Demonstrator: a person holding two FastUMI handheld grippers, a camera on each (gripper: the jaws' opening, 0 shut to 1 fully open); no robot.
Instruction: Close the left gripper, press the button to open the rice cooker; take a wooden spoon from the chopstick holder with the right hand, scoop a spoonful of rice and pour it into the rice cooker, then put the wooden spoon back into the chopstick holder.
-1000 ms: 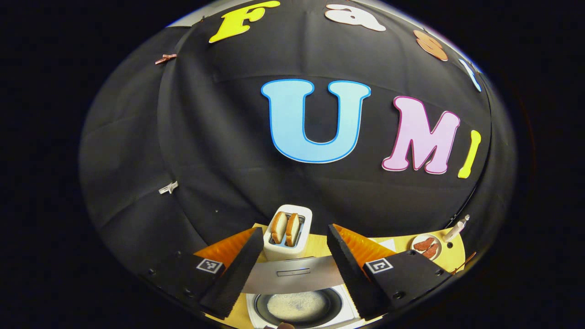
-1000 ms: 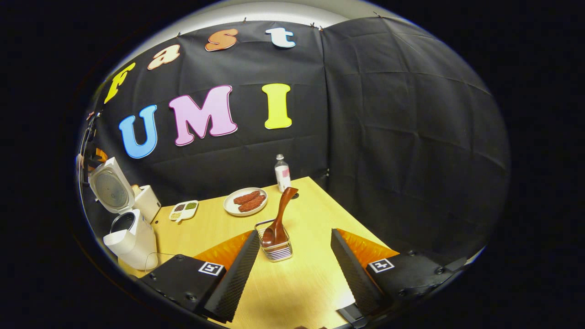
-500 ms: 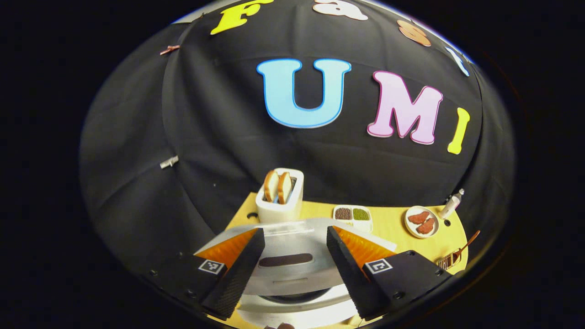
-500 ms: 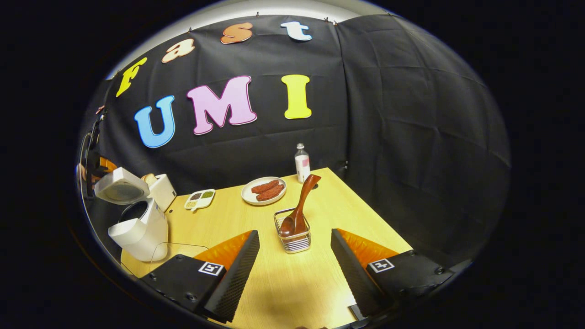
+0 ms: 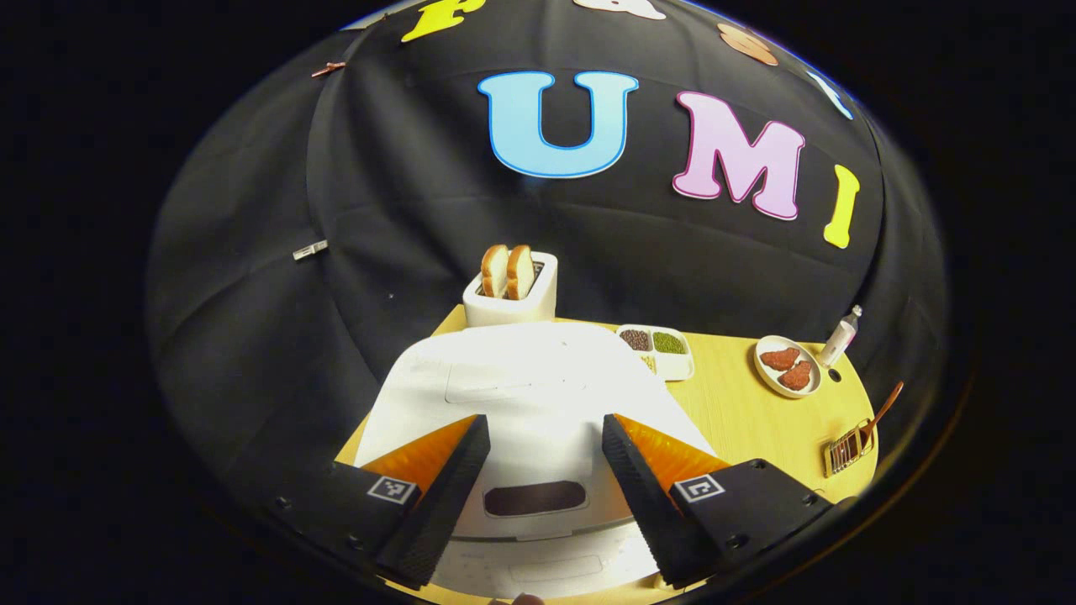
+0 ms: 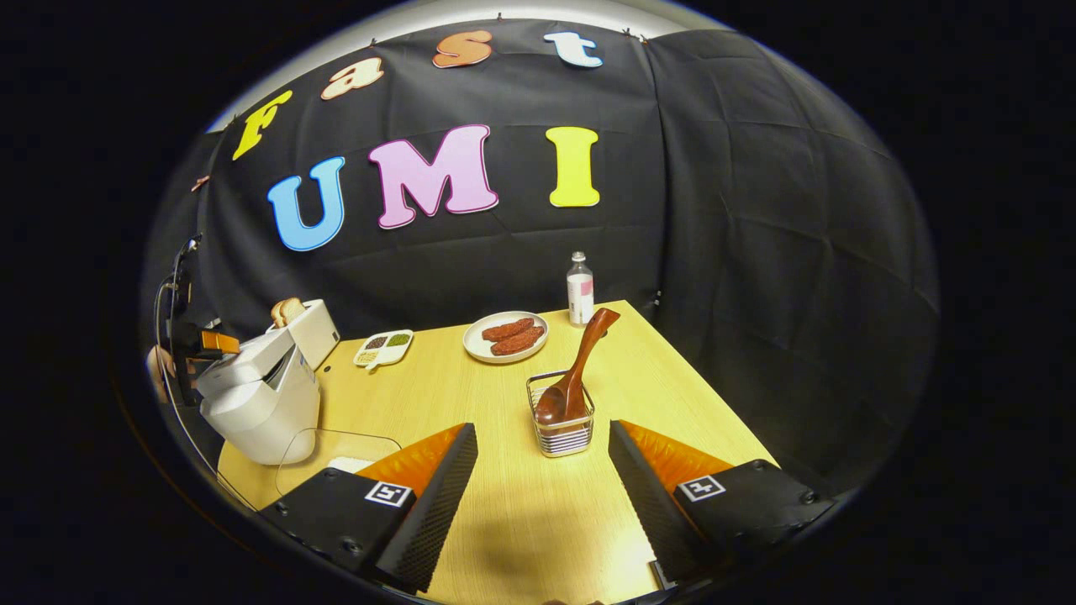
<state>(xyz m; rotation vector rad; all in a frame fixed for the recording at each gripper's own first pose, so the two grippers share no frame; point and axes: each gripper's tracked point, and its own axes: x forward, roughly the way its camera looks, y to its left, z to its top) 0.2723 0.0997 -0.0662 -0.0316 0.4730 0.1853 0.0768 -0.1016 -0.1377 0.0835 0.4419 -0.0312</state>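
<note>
Left gripper (image 5: 538, 496), jaws wide, over nearly shut rice cooker (image 5: 538, 395); wooden spoon (image 6: 576, 370) in chopstick holder (image 6: 561, 427); right gripper (image 6: 542, 504) wide. Task apparently complete.

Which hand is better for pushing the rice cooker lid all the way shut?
Left. The left gripper sits right over the rice cooker lid, which looks slightly ajar. The right gripper faces the chopstick holder, far across the table from it.

Each gripper (image 5: 538, 487) (image 6: 542, 496) has black housings with screws, square coded markers, and ridged wedge-shaped fingers (image 6: 437, 504).
</note>
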